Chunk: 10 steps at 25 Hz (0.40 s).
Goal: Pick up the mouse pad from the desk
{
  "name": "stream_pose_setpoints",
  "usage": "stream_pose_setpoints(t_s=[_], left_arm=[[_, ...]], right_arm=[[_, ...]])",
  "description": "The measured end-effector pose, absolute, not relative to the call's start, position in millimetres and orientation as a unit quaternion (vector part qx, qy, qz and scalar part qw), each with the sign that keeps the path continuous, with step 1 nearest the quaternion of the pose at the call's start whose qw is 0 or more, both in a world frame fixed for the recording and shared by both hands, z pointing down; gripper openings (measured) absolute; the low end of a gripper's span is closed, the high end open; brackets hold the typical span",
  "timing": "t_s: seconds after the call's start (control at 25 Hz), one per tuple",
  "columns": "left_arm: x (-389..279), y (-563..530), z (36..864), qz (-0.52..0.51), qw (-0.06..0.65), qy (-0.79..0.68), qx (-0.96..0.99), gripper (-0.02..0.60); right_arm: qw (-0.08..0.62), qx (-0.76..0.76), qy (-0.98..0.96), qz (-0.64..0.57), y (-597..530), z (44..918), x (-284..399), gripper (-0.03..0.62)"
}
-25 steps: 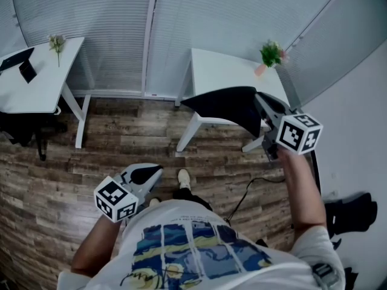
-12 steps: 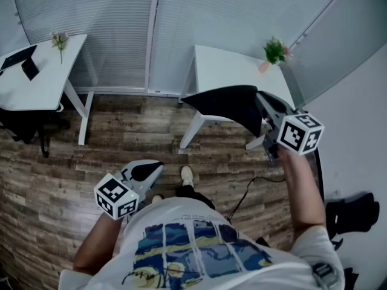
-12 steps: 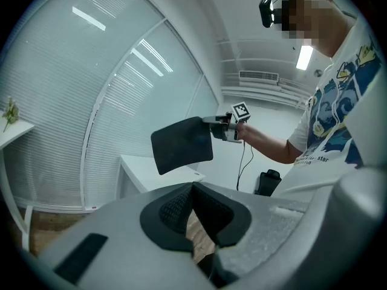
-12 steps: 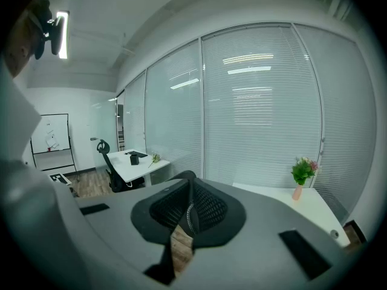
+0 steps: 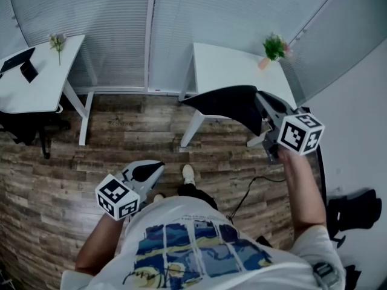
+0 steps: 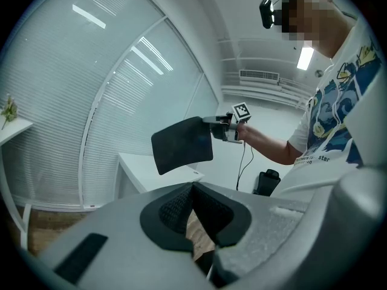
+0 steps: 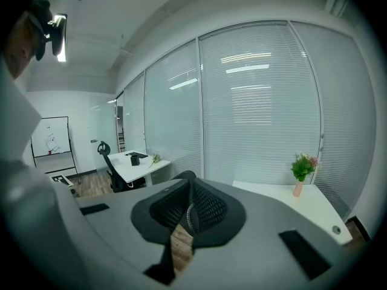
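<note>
The black mouse pad (image 5: 227, 104) hangs in the air over the front edge of the white desk (image 5: 224, 65), not touching it. My right gripper (image 5: 261, 104) is shut on the pad's right edge. In the right gripper view the pad shows edge-on as a thin dark strip (image 7: 183, 177) pinched between the jaws (image 7: 190, 192). From the left gripper view, the pad (image 6: 181, 144) is seen flat, held out by the right gripper (image 6: 219, 127). My left gripper (image 5: 151, 169) hangs low at the person's left side, jaws together and empty (image 6: 192, 191).
A small potted plant (image 5: 273, 50) stands at the desk's far right corner. A second white desk (image 5: 36, 83) with a dark stand is at the far left. A cable (image 5: 248, 192) trails over the wooden floor, and a black bag (image 5: 354, 213) lies at the right.
</note>
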<state>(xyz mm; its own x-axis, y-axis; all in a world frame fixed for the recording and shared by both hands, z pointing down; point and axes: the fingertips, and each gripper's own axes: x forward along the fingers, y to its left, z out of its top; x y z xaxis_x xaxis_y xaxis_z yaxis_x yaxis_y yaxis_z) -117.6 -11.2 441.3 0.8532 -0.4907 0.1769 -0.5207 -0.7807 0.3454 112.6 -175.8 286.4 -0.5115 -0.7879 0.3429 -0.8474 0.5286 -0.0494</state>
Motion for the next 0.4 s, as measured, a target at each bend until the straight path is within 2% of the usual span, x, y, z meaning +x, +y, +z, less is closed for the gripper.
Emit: stream_pose_setpoints(t_s=[0.4], left_arm=[[-106.7, -16.2, 446.2, 0.042, 0.196, -0.258, 0.945, 0.002]], right_arm=[[0.137, 0.473, -0.864, 0.110, -180.2, 290.0, 117.5, 0.023]])
